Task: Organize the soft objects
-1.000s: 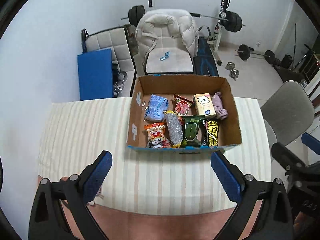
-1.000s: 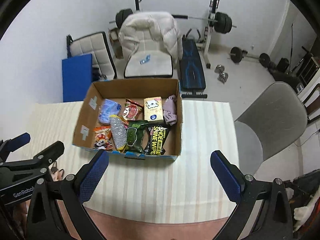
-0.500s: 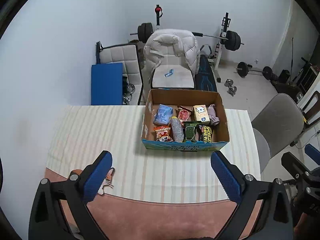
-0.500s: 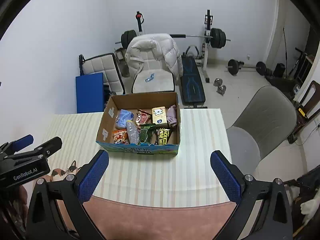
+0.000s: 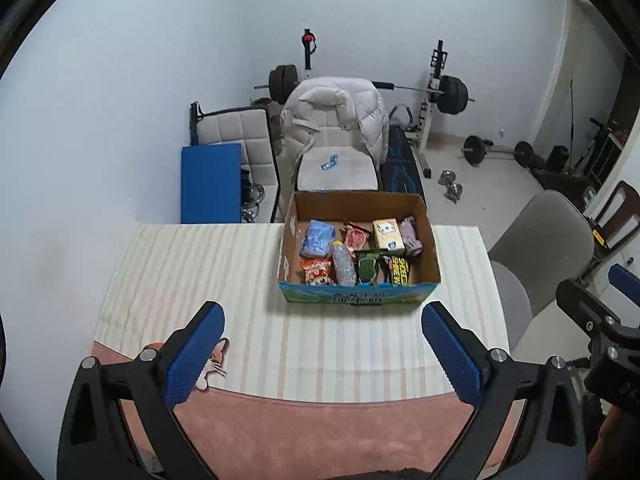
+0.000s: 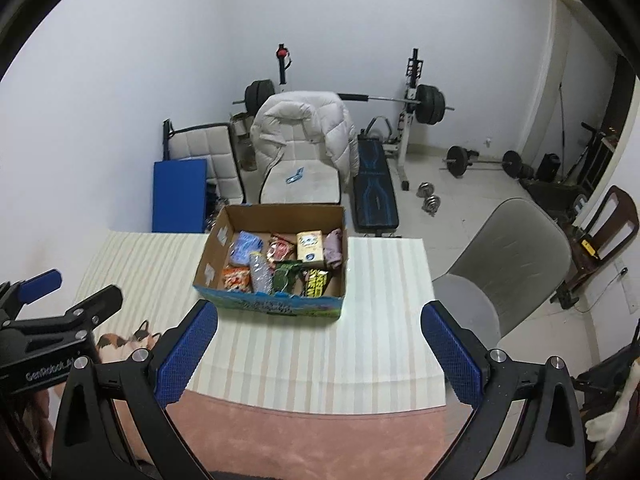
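I have pulled both grippers back from the cardboard box (image 5: pixel 359 257); my left gripper (image 5: pixel 322 354) and right gripper (image 6: pixel 319 352) hang spread and empty, packets apparently all boxed.

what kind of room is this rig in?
Likely a spare room at home used as a gym: barbell rack and weight bench by the wall, plus a striped-cloth table holding a cardboard box.

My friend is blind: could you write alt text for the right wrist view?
An open cardboard box of soft packets sits on a striped tablecloth, seen between the open right gripper. Behind are a jacket-draped chair and gym weights.
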